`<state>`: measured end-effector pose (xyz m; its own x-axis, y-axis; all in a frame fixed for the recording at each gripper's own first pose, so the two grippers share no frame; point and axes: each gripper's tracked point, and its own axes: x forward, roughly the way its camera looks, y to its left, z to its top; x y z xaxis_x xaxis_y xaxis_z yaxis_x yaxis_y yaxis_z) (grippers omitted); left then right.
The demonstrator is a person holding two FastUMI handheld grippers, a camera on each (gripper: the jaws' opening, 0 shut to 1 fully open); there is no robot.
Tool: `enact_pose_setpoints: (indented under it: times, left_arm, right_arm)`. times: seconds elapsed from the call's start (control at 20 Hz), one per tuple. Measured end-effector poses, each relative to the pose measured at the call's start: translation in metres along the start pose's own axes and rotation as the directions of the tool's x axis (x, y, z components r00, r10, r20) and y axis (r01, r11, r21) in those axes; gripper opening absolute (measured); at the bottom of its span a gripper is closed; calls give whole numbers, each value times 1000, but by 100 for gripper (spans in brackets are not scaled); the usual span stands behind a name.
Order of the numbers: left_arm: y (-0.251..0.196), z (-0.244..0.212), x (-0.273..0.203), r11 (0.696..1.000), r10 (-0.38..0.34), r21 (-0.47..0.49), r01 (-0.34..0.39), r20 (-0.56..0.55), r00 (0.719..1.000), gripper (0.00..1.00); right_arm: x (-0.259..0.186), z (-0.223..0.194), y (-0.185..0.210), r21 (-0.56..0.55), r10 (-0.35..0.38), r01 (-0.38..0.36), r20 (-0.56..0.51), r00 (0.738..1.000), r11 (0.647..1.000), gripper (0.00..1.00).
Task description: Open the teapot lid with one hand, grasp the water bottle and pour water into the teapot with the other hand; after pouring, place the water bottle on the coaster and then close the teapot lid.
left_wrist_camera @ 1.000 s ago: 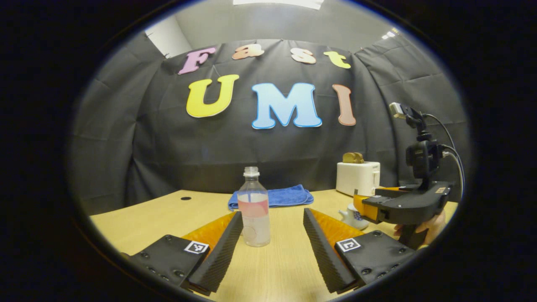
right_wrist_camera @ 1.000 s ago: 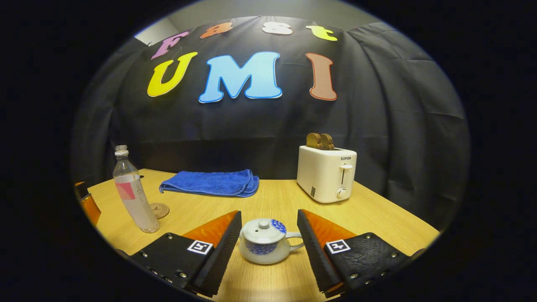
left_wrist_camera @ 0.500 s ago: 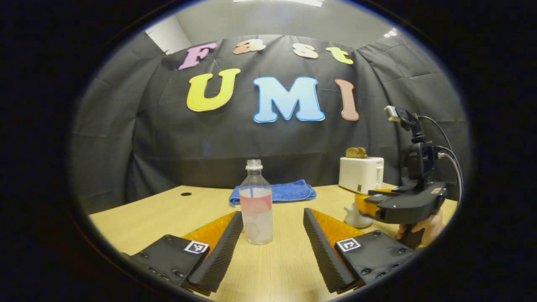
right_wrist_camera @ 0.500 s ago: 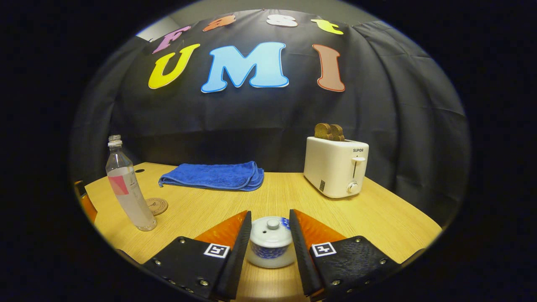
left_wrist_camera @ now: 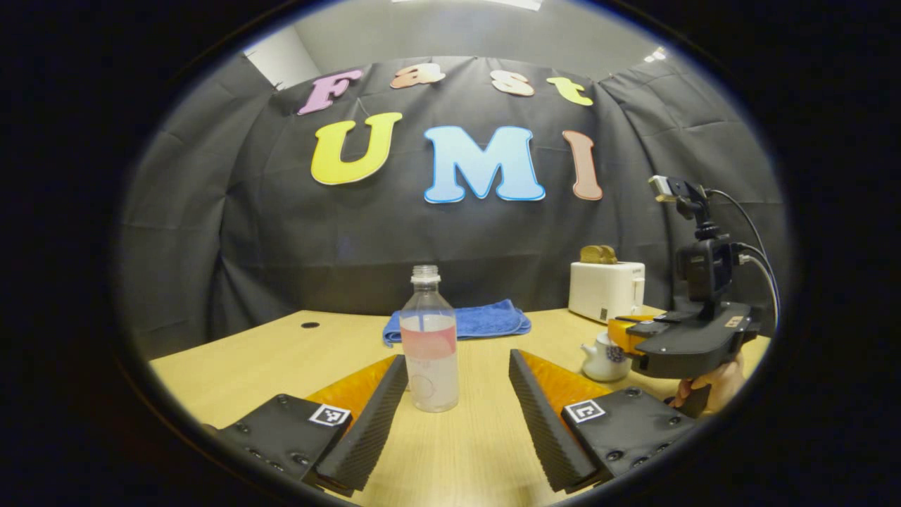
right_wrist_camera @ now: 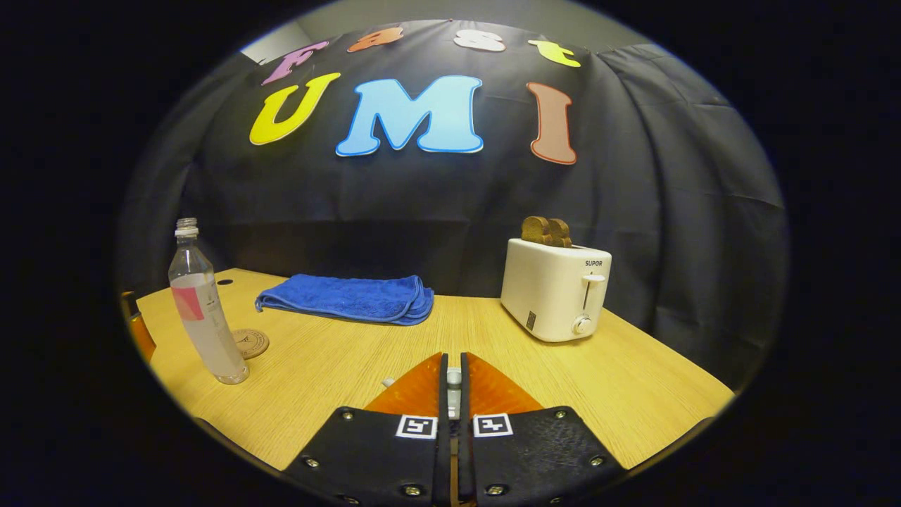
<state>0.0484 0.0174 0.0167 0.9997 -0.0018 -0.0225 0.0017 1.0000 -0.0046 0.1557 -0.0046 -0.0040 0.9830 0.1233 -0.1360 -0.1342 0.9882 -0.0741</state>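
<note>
While the water bottle stands upright on the bench between the wide-spread left tongs, untouched, coaster just beside it, blue towel behind. Right tongs nearly closed on the small knob of the teapot lid; teapot sits under them in left gripper view. Toaster far right.

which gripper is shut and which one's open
The right gripper is shut, its fingers pinching the teapot lid's knob. The left gripper is open, its fingers apart either side of the bottle.
</note>
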Motion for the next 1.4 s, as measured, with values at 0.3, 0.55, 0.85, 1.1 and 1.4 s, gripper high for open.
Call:
enact_pose_setpoints:
  times: [0.3, 0.55, 0.85, 1.1, 1.4]
  left_arm:
    - [0, 7, 0, 1000, -7, -19, 7, 25, 1000, 100]
    - [1, 3, 8, 1000, -4, -17, 4, 11, 1000, 100]
    - [8, -1, 30, 1000, 19, -16, -19, -2, 1000, 100]
    - [20, -7, 56, 999, 41, -29, -42, -15, 999, 100]
    - [26, -5, 79, 999, 43, -8, -43, -13, 999, 100]
  right_arm:
    - [-6, 11, 3, 2, 10, -10, 40, 999, 1000, 5]
    - [-25, 31, 7, 12, 24, -25, 100, 995, 1000, 5]
    - [-77, 37, 22, -19, 88, -86, 143, 986, 996, 4]
    - [-103, 23, 22, -19, 110, -109, 124, 986, 994, 5]
    - [-116, 7, 22, 24, 114, -116, 90, 989, 993, 5]
